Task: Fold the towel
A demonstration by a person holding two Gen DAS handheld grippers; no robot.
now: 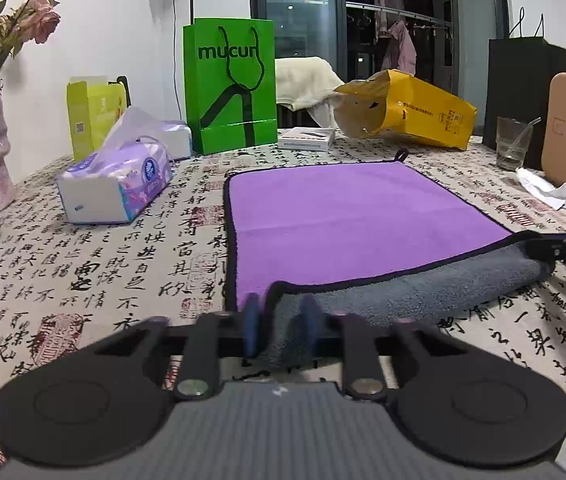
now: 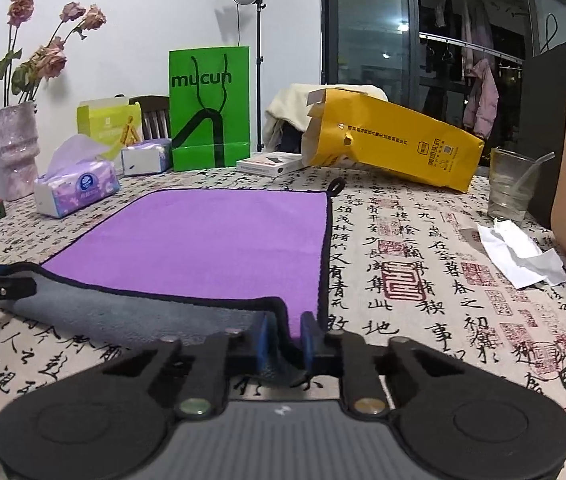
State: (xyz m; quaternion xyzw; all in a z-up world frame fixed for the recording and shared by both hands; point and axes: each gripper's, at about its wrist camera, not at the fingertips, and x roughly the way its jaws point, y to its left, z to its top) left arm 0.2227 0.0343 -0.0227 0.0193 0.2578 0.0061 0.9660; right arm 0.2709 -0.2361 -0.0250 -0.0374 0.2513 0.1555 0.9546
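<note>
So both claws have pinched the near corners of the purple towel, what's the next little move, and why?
Probably carry both corners forward together toward the far edge. The left gripper and right gripper each clamp a near corner of the towel, and only a narrow grey strip is turned over so far, so the fold is barely begun.

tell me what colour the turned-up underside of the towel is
Grey, under a purple top with black edging; the towel shows it best in the left wrist view.

Open tablecloth (image 2: 423, 280) right of towel (image 2: 203, 240); tissue pack (image 1: 115, 188) left, bags behind.
</note>
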